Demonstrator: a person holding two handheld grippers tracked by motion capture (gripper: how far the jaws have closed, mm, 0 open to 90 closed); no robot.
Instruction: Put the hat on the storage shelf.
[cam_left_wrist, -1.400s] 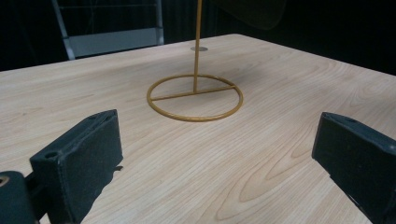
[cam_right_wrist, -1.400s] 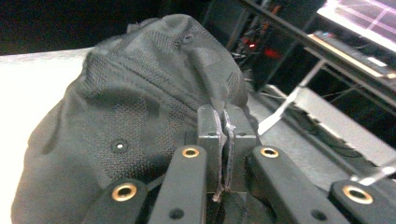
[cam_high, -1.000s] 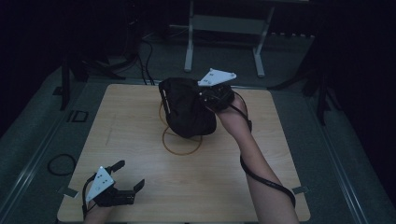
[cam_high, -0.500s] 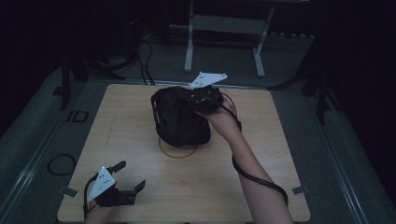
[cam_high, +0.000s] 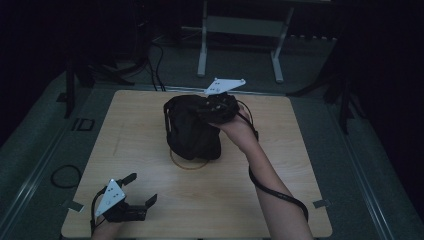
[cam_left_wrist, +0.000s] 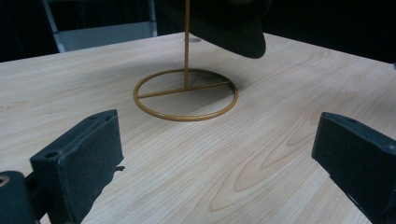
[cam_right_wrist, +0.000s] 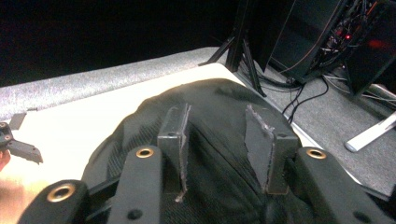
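Note:
A black hat (cam_high: 190, 130) hangs over a thin gold stand whose ring base (cam_high: 187, 162) rests mid-table. My right gripper (cam_high: 212, 107) sits at the hat's upper right, its jaws pinching a fold of the black fabric (cam_right_wrist: 210, 116) between the pads (cam_right_wrist: 180, 135). My left gripper (cam_high: 140, 190) rests low at the table's near left corner, jaws wide open with nothing between them. Its own view looks across bare wood at the gold ring (cam_left_wrist: 186, 95) and upright rod, with the hat's brim (cam_left_wrist: 224, 23) hanging above.
The wooden table (cam_high: 300, 150) stands on grey carpet. A metal frame (cam_high: 202, 45) and cables lie beyond the far edge. A cable loop (cam_high: 65, 175) lies on the floor at left. The right gripper's cable (cam_high: 280, 195) trails along the forearm.
The right gripper has carried the hat a little left and lower over the stand, covering more of the ring. The left gripper has stayed in place.

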